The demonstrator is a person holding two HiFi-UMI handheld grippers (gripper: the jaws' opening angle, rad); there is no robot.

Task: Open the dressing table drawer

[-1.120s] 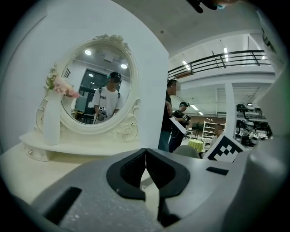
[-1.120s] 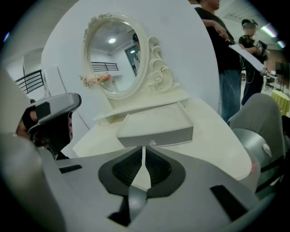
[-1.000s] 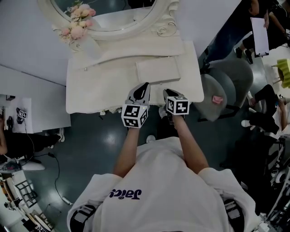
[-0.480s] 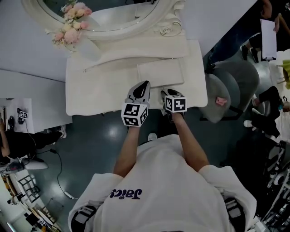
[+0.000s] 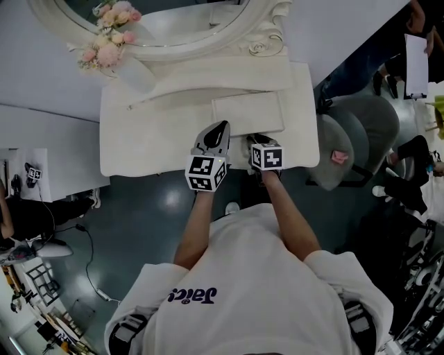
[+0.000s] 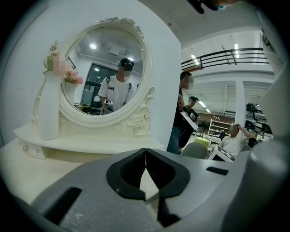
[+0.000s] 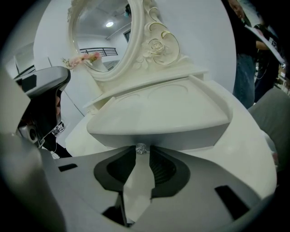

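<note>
A cream dressing table (image 5: 152,139) carries a small raised drawer unit (image 5: 248,112) below its oval mirror (image 5: 173,21). In the right gripper view the drawer front (image 7: 181,136) fills the middle, and its small clear knob (image 7: 141,148) sits between the tips of my right gripper (image 7: 142,147). The jaws have just been closing and now press on the knob. In the head view the right gripper (image 5: 257,141) is at the drawer's front edge. My left gripper (image 5: 219,129) hovers beside it over the tabletop, its jaws (image 6: 145,152) shut with nothing between them.
A white vase with pink flowers (image 5: 114,41) stands at the table's back left. Grey chairs (image 5: 347,139) crowd the table's right side, with people beyond them. A white desk (image 5: 41,173) stands to the left. The person's torso fills the foreground.
Both grippers have edged slightly toward the small drawer. The right one has dipped lower at the drawer's front.
</note>
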